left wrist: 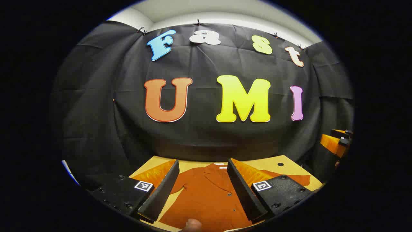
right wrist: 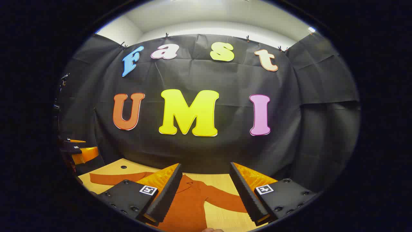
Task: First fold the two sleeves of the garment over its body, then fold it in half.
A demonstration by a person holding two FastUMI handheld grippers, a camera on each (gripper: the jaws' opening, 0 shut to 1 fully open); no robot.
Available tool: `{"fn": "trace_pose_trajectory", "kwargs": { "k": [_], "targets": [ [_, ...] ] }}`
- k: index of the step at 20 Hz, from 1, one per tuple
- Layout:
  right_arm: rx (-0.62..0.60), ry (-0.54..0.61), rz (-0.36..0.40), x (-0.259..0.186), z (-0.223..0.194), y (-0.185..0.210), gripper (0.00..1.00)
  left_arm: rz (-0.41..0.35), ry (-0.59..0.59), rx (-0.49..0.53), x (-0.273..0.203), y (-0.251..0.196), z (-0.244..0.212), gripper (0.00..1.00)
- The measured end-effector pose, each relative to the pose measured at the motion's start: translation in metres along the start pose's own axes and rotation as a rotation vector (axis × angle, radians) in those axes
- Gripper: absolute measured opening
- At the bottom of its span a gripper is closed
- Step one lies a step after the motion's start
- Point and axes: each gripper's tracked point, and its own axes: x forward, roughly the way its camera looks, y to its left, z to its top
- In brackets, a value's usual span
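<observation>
1. Both sleeves of the rust-orange shirt (left wrist: 206, 196) lie spread flat on the wooden table (right wrist: 222, 180), collar away from me.
2. My left gripper (left wrist: 202, 190) and right gripper (right wrist: 206, 193) hover above it, jaws wide, empty.
3. The right sleeve (right wrist: 225, 198) lies nearer my right gripper.

Rust-orange garment (left wrist: 206, 196) with a collar and buttons down the front lies flat on the wooden surface (right wrist: 222, 219), front up, both sleeves spread out to the sides.
</observation>
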Motion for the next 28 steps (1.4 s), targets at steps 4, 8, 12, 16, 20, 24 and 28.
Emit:
{"fn": "trace_pose_trajectory", "kwargs": {
  "k": [4, 8, 12, 16, 20, 24, 28],
  "targets": [
    [-0.001, 0.0, -0.013, 0.007, -0.001, -0.011, 0.95, -0.029, -0.029, 0.006, 0.001, -0.016, 0.007, 0.97],
    [-0.006, 0.014, -0.014, 0.007, -0.005, -0.014, 0.94, -0.022, -0.012, -0.004, 0.006, -0.019, 0.001, 0.96],
    [-0.017, 0.015, 0.009, 0.004, -0.007, -0.01, 0.94, -0.003, -0.018, -0.002, 0.006, -0.017, 0.001, 0.97],
    [-0.029, 0.012, 0.018, 0.004, -0.006, -0.01, 0.94, -0.017, -0.013, 0.005, 0.008, -0.026, -0.002, 0.97],
    [-0.031, 0.015, 0.022, 0.006, -0.009, -0.012, 0.95, -0.016, -0.011, 0.011, 0.011, -0.029, -0.003, 0.96],
    [-0.024, 0.025, 0.024, 0.01, -0.013, -0.016, 0.94, -0.016, -0.01, 0.016, 0.012, -0.033, -0.003, 0.97],
    [-0.016, 0.064, -0.011, 0.02, -0.03, -0.034, 0.94, -0.022, 0.007, 0.024, 0.013, -0.044, -0.01, 0.97]
  ]
}}
